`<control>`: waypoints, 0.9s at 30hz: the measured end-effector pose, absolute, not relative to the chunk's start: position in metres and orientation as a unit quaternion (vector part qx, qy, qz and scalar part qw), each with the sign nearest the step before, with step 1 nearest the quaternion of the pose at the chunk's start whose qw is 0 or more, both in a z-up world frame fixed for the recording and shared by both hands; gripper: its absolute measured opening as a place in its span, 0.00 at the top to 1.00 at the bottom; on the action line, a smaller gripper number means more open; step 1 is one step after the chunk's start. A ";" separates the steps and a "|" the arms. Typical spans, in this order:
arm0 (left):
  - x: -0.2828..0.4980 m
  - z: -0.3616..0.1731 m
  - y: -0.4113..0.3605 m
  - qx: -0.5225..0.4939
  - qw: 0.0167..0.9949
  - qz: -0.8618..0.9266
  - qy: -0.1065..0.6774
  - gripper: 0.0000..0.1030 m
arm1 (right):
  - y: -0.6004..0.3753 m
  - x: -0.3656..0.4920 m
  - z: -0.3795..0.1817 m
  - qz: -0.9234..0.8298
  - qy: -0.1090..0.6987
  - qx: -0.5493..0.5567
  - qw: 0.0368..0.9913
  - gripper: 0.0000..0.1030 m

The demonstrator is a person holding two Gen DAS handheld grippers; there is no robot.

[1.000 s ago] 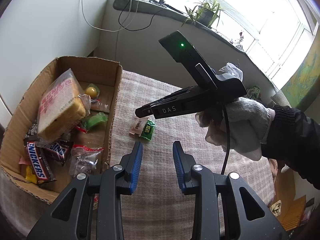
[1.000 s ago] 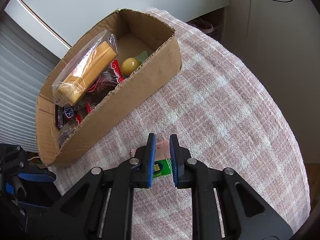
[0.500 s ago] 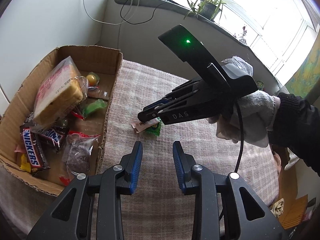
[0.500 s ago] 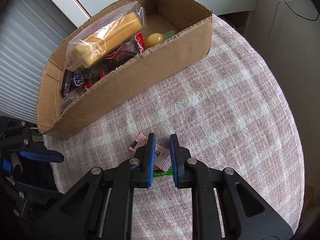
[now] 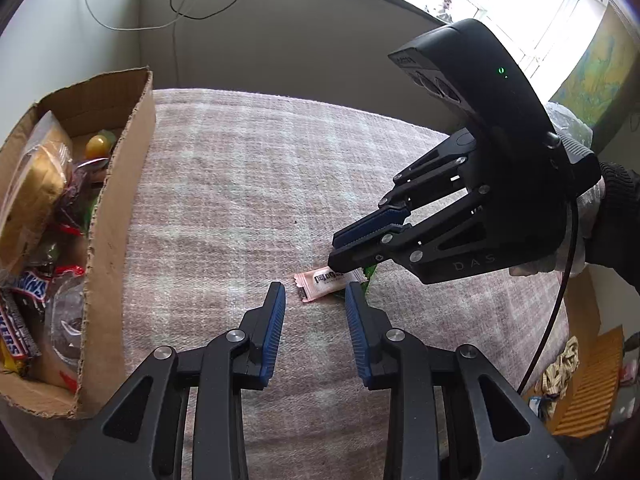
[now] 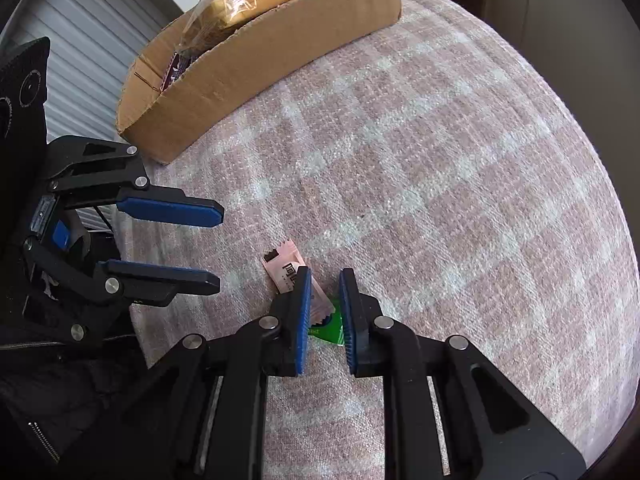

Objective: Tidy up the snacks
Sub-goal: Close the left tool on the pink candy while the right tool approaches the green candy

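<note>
Pink-and-cream checked woven cloth (image 6: 460, 168) over the table, w/ open brown cardboard box (image 5: 116, 216) at its left side. In box: clear-bagged yellow sponge cake (image 5: 34, 192), small yellow ball-shaped sweet (image 5: 96, 146), Snickers bars in brown wrappers (image 5: 18, 320), other crinkly clear-wrapped bits, too jumbled to name.

On cloth, well apart from box: small pale pink flat sachet w/ dark print (image 5: 324, 284), lying partly over small green sachet (image 6: 330, 326). Touching, overlapped; green one mostly hidden in left wrist view, only a sliver at (image 5: 370, 270).

Right black two-finger gripper w/ blue pads (image 6: 324, 310), held in pale grey glove (image 5: 588, 216), angled down at the two sachets. Tongs a narrow gap apart, not closed; tips astride the near end of pink sachet and the green one, down at cloth level. From left wrist view tips look nearly together, resting on pink sachet's right end (image 5: 340, 252). No clamping visible — packets flat on cloth.

Left black gripper w/ blue pads (image 5: 316, 300) just beside same sachets, tongs wide apart, nothing between them. Tips near pink sachet's left end, not touching it. In right wrist view (image 6: 218, 246) seen side-on, fingers one above the other, off to the left of the packets.
</note>
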State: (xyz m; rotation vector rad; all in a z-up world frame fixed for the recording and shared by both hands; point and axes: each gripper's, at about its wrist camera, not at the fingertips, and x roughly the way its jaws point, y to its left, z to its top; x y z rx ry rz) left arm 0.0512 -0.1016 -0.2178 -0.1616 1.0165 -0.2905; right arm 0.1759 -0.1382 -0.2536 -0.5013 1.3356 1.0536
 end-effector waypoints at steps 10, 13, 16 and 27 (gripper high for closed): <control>0.083 -0.238 -0.138 0.050 0.846 -0.167 0.504 0.71 | -0.194 0.162 -0.242 0.413 0.587 -0.106 0.688 0.86; 0.089 -0.243 -0.135 0.055 0.849 -0.160 0.500 0.71 | -0.194 0.148 -0.247 0.403 0.592 -0.091 0.692 0.86; 0.098 -0.244 -0.127 0.046 0.851 -0.157 0.499 0.71 | -0.186 0.132 -0.244 0.385 0.597 -0.065 0.701 0.86; 0.092 -0.246 -0.117 0.023 0.867 -0.139 0.479 0.81 | -0.173 0.125 -0.254 0.292 0.607 0.013 0.739 0.66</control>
